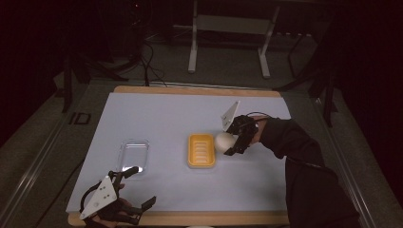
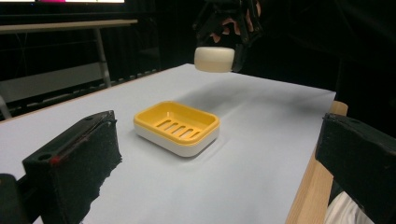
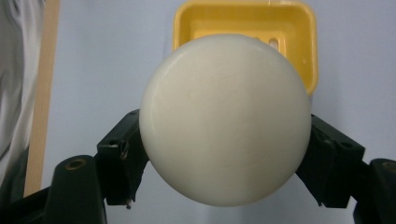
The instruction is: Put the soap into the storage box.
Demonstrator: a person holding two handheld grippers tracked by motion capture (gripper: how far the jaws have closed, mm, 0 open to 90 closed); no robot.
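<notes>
A round cream soap bar (image 1: 224, 142) hangs in the air, with my right gripper (image 1: 232, 141) shut on it just right of a yellow soap dish (image 1: 201, 150). In the right gripper view the soap bar (image 3: 225, 119) sits clamped between both jaws, and the soap dish (image 3: 243, 28) lies below and beyond it. The left gripper view has the soap dish (image 2: 177, 127) on the mat and the soap bar (image 2: 214, 59) held above its far side. My left gripper (image 1: 134, 186) rests open near the table's front left edge, with nothing between its jaws.
A clear plastic lid (image 1: 133, 154) lies on the pale mat (image 1: 166, 118), left of the dish. The wooden table edge (image 1: 190, 218) runs along the front. Table legs (image 1: 192, 47) stand on the floor beyond the table.
</notes>
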